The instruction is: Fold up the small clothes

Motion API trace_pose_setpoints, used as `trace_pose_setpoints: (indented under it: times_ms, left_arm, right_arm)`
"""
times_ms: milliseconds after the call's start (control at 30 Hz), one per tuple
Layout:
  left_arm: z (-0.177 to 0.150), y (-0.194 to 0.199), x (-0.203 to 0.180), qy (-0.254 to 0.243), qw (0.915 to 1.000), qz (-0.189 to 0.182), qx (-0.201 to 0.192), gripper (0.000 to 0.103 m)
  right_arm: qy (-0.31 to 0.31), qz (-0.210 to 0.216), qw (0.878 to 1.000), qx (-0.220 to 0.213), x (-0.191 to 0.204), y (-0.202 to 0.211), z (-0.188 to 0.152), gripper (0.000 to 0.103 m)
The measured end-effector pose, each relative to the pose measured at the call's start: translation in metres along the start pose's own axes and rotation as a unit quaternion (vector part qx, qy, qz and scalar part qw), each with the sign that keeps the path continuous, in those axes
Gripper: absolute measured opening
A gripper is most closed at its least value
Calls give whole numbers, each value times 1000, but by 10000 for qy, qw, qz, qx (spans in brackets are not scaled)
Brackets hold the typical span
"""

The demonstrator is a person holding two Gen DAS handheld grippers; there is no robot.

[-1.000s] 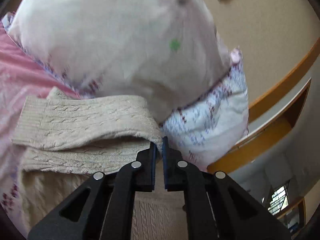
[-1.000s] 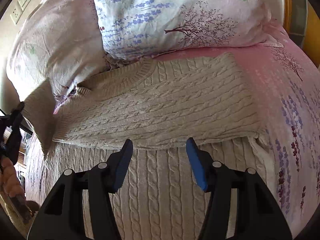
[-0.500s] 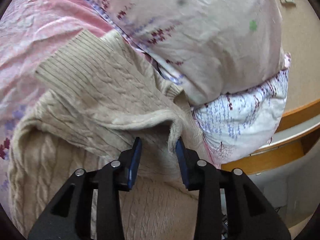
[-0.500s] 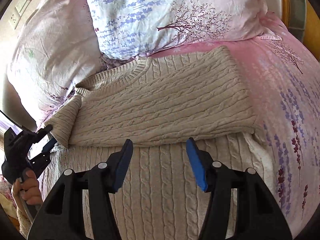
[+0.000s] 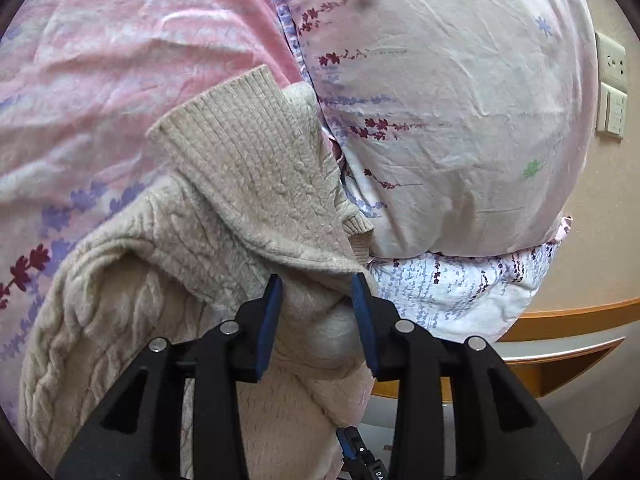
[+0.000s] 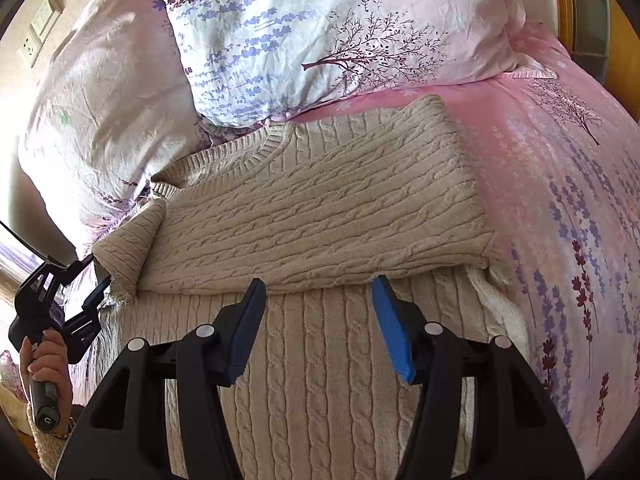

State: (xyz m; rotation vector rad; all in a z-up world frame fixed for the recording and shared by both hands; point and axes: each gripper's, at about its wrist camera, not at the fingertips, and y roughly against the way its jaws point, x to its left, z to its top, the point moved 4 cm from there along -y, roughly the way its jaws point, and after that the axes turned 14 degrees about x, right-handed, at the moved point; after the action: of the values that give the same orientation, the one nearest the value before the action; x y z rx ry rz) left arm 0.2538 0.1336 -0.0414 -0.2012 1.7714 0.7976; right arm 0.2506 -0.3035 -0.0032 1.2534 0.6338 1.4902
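The sweater (image 6: pixel 320 216) lay on the pink bed (image 6: pixel 560 184), collar up against the pillows (image 6: pixel 320 40), with one sleeve already folded across the chest so its long run went side to side in the right view. The left gripper (image 5: pixel 316 312) sat at the sweater's left edge with its jaws spread, and the other sleeve (image 5: pixel 248 168) draped just ahead of them, cuff pointing away toward the bedspread. Knit bulged between the pads, but I couldn't tell if they touched it. The right gripper (image 6: pixel 318 320) was wide open too, holding nothing, hovering over the body just below the folded sleeve's edge. My guess: the left one is nearer the loose sleeve, so that fold is its job, carried rightward across the chest.
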Motion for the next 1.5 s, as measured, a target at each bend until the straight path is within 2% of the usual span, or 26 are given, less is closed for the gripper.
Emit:
trace_pose_setpoints:
  times_ms: [67, 200, 267, 300, 333, 400, 500, 567, 600, 633, 667, 733, 767, 800, 833, 867, 933, 1033, 1133, 1200, 1267, 1300, 1400, 1500]
  left_arm:
    - [1, 9, 2, 62, 9998, -66, -194, 42]
    - [8, 11, 7, 169, 9989, 268, -347, 43]
    - [12, 10, 9, 267, 9977, 401, -468, 28]
    - [13, 8, 7, 263, 9974, 423, -526, 11]
    - [14, 5, 1, 154, 9974, 455, -534, 7]
    - [11, 0, -24, -356, 9952, 658, -630, 7]
    - [-11, -24, -80, -1492, 9846, 767, -494, 7]
    - [-40, -55, -118, -2419, 9670, 788, -157, 7]
    - [-59, -76, -136, -2946, 9521, 800, 167, 7]
    - [-80, -99, -148, -3432, 9334, 874, 578, 8]
    - [-104, -125, -156, -3927, 9074, 1070, 1049, 8]
    - [-149, -166, -156, -4614, 8585, 1414, 1733, 21]
    - [-166, -180, -151, -4843, 8376, 1608, 1950, 24]
    - [-177, -190, -147, -4962, 8248, 1707, 2104, 29]
    - [-184, -194, -141, -4972, 8199, 1699, 2276, 34]
    - [-185, -192, -138, -4927, 8209, 1622, 2388, 38]
    - [-176, -176, -132, -4799, 8312, 1528, 2355, 49]
    - [-138, -128, -123, -4637, 8515, 1639, 1818, 51]
    - [-81, -70, -106, -4366, 8673, 2258, 788, 51]
    - [-46, -34, -90, -4091, 8666, 2854, 169, 50]
    - [-17, -4, -71, -3755, 8645, 3335, -183, 49]
    - [-5, 9, -59, -3564, 8673, 3468, -225, 49]
    - [18, 27, -31, -3155, 8797, 3556, -84, 49]
    - [22, 35, -18, -3108, 8858, 3446, 74, 49]
  right_arm:
    - [-1, 1, 10000, 20, 0, -1, -2, 58]
    - [-17, 8, 10000, 11, 1, -1, -3, 58]
    - [-11, 13, 10000, -6, 2, 0, -3, 58]
    - [0, 14, 10000, -21, 2, 1, -3, 58]
    - [13, 18, 10000, -43, 2, 3, -2, 58]
    - [19, 3, 10000, -95, 0, 6, -1, 58]
    - [-13, -2, 9998, -207, -7, 11, 2, 58]
    - [-96, 4, 9996, -268, -13, 13, 5, 58]
    - [-183, 0, 9993, -332, -18, 15, 6, 58]
    - [-296, -23, 9987, -414, -24, 18, 6, 58]
    - [-409, -39, 9980, -479, -31, 20, 7, 58]
    - [-622, -69, 9967, -522, -46, 22, 8, 58]
    - [-700, -95, 9961, -526, -53, 23, 8, 57]
    - [-775, -120, 9955, -535, -59, 23, 7, 57]
    - [-839, -132, 9949, -547, -64, 23, 6, 57]
    - [-890, -112, 9945, -549, -69, 24, 5, 57]
    - [-913, 27, 9942, -575, -74, 26, 6, 57]
    - [-743, 435, 9946, -572, -65, 25, 12, 47]
    - [-511, 815, 9948, -324, -49, 12, 22, 46]
    - [-464, 730, 9961, -164, -43, 0, 32, 46]
    - [-416, 621, 9972, 4, -38, -13, 38, 44]
    - [-413, 580, 9974, 99, -36, -20, 40, 39]
    - [-461, 414, 9976, 315, -37, -36, 38, 34]
    - [-317, 400, 9984, 249, -31, -34, 33, 33]
